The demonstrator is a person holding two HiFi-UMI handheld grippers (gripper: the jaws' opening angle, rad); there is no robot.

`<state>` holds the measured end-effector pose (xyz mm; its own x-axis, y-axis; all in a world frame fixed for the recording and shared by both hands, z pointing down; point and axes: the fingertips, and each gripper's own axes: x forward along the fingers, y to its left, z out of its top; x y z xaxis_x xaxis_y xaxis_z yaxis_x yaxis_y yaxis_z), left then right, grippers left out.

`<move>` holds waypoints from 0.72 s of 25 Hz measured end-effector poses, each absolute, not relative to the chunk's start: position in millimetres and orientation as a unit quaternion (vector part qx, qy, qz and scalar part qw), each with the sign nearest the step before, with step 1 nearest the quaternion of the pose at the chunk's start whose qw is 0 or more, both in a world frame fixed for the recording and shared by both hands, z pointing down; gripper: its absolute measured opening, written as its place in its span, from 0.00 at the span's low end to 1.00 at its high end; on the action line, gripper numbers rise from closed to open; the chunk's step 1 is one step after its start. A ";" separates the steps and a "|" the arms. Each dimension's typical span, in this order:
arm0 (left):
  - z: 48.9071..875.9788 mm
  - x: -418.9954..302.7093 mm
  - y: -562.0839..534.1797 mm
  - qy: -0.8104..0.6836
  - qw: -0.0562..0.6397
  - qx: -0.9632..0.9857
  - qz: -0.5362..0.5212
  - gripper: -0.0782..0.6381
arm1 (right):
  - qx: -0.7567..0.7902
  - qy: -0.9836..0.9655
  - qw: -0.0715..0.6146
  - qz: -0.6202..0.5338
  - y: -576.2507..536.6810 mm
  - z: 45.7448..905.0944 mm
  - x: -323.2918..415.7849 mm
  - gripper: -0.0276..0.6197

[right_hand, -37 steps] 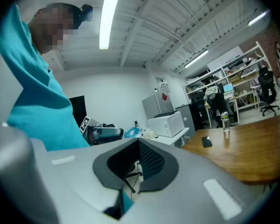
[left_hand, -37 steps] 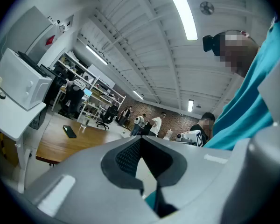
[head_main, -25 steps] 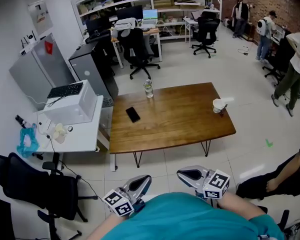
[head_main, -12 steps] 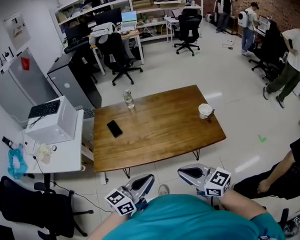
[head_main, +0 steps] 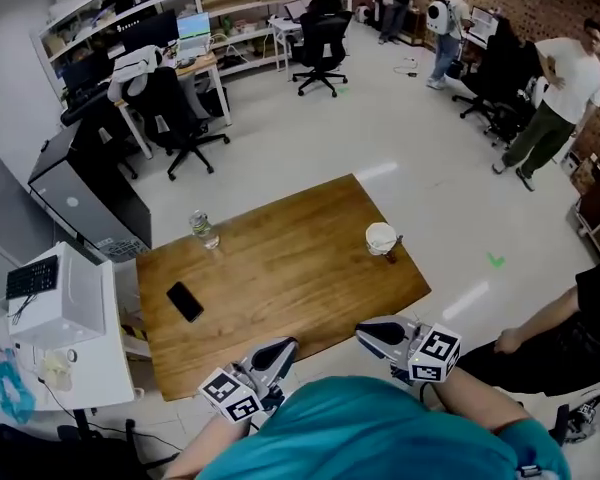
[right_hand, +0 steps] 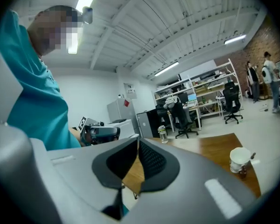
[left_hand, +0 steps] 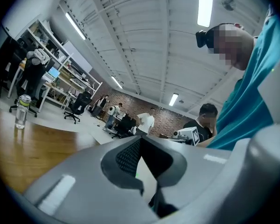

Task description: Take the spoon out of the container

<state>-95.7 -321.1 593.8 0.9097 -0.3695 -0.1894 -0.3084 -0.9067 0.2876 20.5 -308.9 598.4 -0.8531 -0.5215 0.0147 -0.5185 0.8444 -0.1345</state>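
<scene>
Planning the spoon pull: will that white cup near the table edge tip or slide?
Probably light: the cup looks small, so it may slide on the smooth table. The spoon sticks out over one side, so a sideways pull could tip it.

Bottle [head_main: 202, 230] and phone [head_main: 185, 301] — on wooden table [head_main: 280, 273].

Table [head_main: 280, 278] top is mostly bare through the centre of the frame: an open lane runs from its near edge at bottom centre to the cup [head_main: 380, 236] at the right edge. Bottle [head_main: 202, 230] stands upper left on the table and phone [head_main: 185, 301] lies flat at left, both well apart from the cup. A person's arm [head_main: 545, 315] sits off the table at lower right.
</scene>
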 end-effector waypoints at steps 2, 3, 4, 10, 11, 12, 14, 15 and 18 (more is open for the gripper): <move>597.6 -76.1 -341.6 -0.169 0.130 0.970 -0.115 0.11 | -0.284 0.956 0.005 -0.073 -336.1 605.1 44.2 0.09; 599.7 -62.7 -351.3 -0.167 0.129 0.971 -0.112 0.11 | -0.291 0.954 0.002 -0.077 -350.7 610.1 60.7 0.11; 601.2 -47.3 -360.3 -0.167 0.128 0.972 -0.108 0.11 | -0.297 0.951 -0.001 -0.083 -365.4 615.7 79.9 0.12; 596.6 80.3 -409.3 -0.207 0.108 0.969 -0.082 0.11 | -0.329 0.933 -0.010 -0.146 -454.3 646.0 242.2 0.14; 598.3 101.5 -419.6 -0.219 0.113 0.966 -0.083 0.11 | -0.333 0.928 -0.011 -0.169 -471.4 656.9 269.4 0.15; 599.9 120.8 -430.6 -0.231 0.113 0.963 -0.084 0.11 | -0.336 0.922 -0.015 -0.190 -489.5 669.2 292.5 0.16; 601.8 155.0 -452.6 -0.248 0.104 0.960 -0.076 0.11 | -0.338 0.912 -0.037 -0.230 -525.2 696.6 326.2 0.17; 603.0 169.8 -462.2 -0.254 0.099 0.960 -0.069 0.11 | -0.338 0.906 -0.052 -0.251 -540.7 711.6 338.0 0.19; 613.8 204.2 -481.6 -0.263 0.099 0.959 -0.045 0.11 | -0.342 0.883 -0.084 -0.310 -574.4 757.7 360.1 0.23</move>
<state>204.2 -481.6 613.8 0.8575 -0.5133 -0.0342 -0.4954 -0.8420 0.2136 360.1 -574.4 757.7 -0.7521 -0.5523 0.3595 -0.6558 0.5741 -0.4902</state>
